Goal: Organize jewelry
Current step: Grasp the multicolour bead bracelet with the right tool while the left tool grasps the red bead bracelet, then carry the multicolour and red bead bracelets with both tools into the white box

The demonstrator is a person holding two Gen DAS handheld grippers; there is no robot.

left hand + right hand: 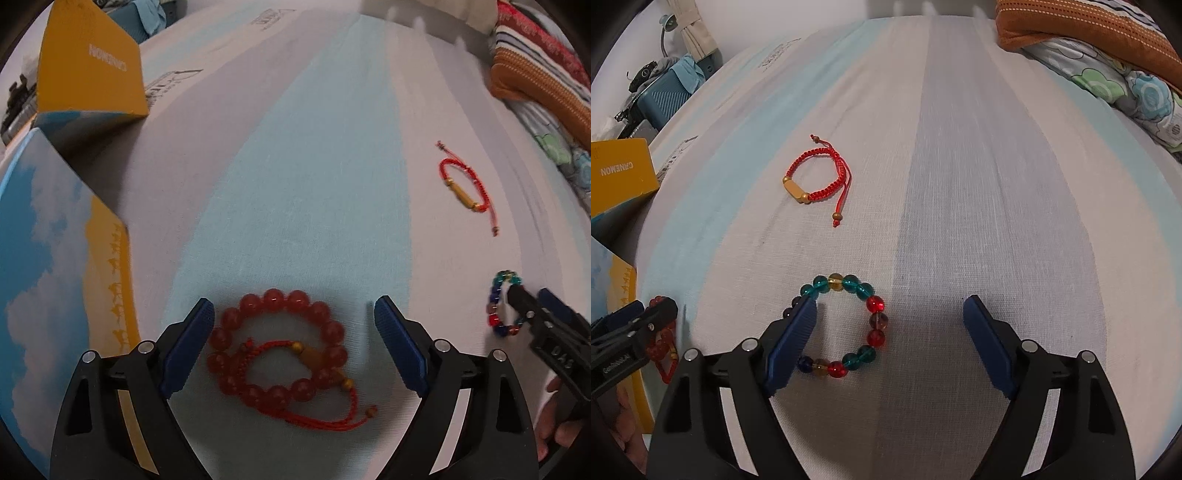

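On a striped bedsheet (960, 184), the left gripper (294, 314) is hanging, jaws apart, astride a red bead bracelet (277, 345) at its six o'clock. The right gripper (889, 308), also gaping, is straddling a multicoloured glass-bead bracelet (842, 325), offset toward its left pad.

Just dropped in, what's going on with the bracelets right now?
A person holds a gripper in each hand over a striped bed sheet. The left gripper is open around the red bead bracelet, which has a red cord bracelet lying in it. The right gripper is open over the multicoloured glass bead bracelet, its left finger overlapping the ring. Nothing is gripped yet. Another red cord bracelet lies untouched further off.
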